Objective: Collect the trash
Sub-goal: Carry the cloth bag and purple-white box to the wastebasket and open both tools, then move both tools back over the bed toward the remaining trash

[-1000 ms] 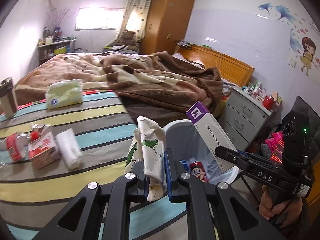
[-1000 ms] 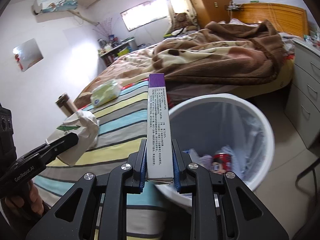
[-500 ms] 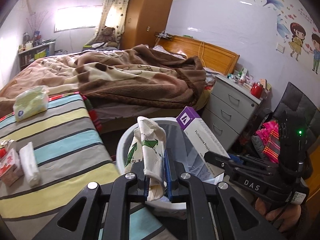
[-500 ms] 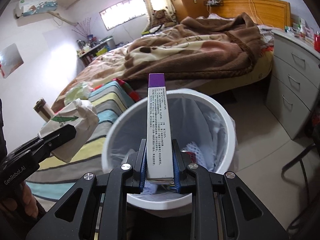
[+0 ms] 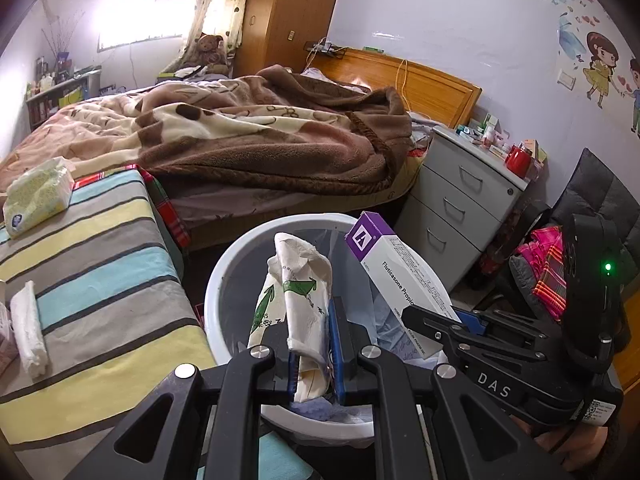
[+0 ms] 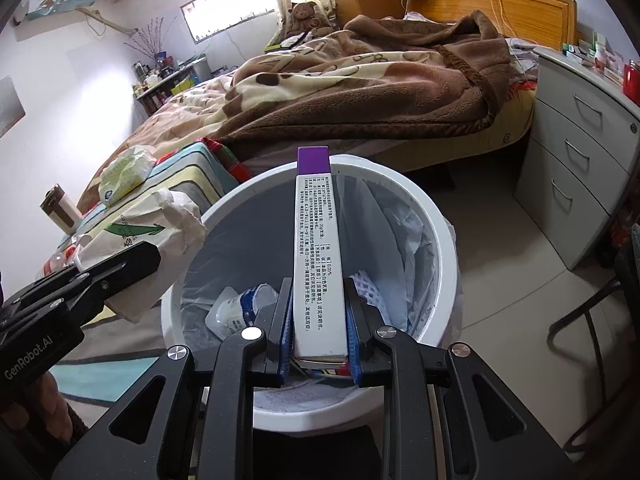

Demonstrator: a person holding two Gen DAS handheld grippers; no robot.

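Trash bin (image 6: 436, 240) below, left claw (image 5: 312, 344) gripping paper bag (image 5: 296, 292), right claw (image 6: 320, 320) clamping medicine box (image 6: 318, 256)

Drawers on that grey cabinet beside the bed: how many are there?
3, stacked on the cabinet: top drawer, middle drawer, bottom drawer. The right-wrist view also shows three. The cabinet's base is partly hidden behind the bin, so I cannot rule out another.

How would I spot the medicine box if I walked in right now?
Find the round white trash bin at the foot of the bed. Above it, the right claw grips a long white cardboard box with a purple end. Unlike the crumpled white paper bag with green arrows beside it, it is rigid and straight-edged.
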